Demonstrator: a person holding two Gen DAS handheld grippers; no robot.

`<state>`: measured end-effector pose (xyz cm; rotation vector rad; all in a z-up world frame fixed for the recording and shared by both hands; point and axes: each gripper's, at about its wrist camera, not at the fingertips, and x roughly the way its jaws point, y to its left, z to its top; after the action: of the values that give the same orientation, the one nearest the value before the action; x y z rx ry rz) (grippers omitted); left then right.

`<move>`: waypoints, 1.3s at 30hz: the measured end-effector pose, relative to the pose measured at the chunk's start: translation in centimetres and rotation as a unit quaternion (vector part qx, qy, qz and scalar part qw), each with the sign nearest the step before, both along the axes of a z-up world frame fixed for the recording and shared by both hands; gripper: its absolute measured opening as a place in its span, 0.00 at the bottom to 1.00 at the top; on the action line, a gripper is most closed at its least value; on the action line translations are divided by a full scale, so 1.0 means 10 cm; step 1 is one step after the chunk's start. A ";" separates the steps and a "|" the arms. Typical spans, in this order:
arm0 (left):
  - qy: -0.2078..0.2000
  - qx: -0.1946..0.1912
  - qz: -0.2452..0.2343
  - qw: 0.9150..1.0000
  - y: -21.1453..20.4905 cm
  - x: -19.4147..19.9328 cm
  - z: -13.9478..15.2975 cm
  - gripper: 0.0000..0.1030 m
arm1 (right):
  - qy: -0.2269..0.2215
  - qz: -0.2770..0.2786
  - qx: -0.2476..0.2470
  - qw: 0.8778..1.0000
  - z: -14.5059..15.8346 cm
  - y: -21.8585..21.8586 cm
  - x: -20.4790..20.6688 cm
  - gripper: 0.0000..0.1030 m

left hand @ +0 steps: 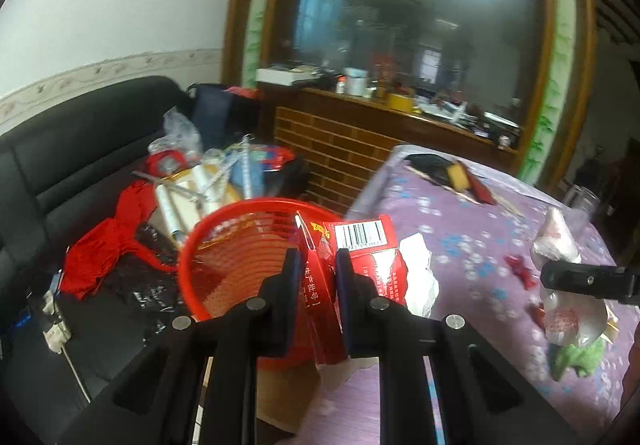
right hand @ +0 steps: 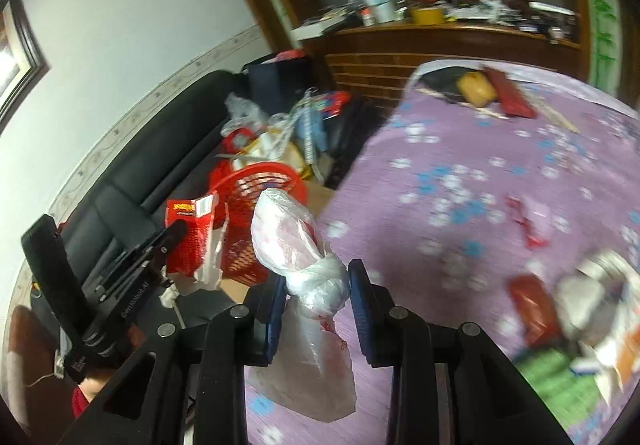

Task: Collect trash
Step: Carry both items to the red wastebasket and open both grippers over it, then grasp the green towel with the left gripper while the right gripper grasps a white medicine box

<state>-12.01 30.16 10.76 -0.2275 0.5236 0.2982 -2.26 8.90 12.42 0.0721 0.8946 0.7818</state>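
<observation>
The left gripper (left hand: 316, 265) pinches a red carton (left hand: 352, 245) beside the red basket (left hand: 240, 241); the right gripper's (right hand: 316, 285) fingers clasp a plastic bag (right hand: 296, 245). Either could snag the rim and fall outside.

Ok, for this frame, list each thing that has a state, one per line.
left gripper: shut on the red packet, torn open.
right gripper: shut on the knotted plastic bag.
red basket: upright beside the table, some wrappers inside.
loose wrappers: lying on the purple tablecloth.
</observation>
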 end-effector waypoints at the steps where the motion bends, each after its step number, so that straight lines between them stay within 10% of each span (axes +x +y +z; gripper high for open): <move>1: 0.004 0.001 0.008 1.000 0.09 0.02 -0.02 0.16 | 0.002 0.005 0.000 1.000 -0.01 0.11 0.04 0.33; 13: 0.032 -0.003 0.046 0.998 0.70 0.28 -0.24 0.20 | 0.026 0.037 0.003 0.999 -0.14 1.27 0.54 0.35; 16: 0.026 -0.001 0.059 0.998 0.74 0.29 -0.24 0.48 | 0.024 0.039 0.004 0.999 -0.15 1.42 0.63 0.43; 19: 0.017 0.002 0.063 0.998 0.73 0.26 -0.21 0.52 | 0.019 0.030 0.010 0.999 -0.13 1.37 0.64 0.45; 39: 0.015 -0.002 -0.104 0.994 -1.07 0.10 -0.12 0.58 | -0.018 -0.074 0.019 0.997 -0.28 -1.09 -0.41 0.46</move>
<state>-10.97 19.47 9.55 -0.1717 0.5723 0.0979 -6.34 -1.99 9.63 0.1558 0.8313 0.6595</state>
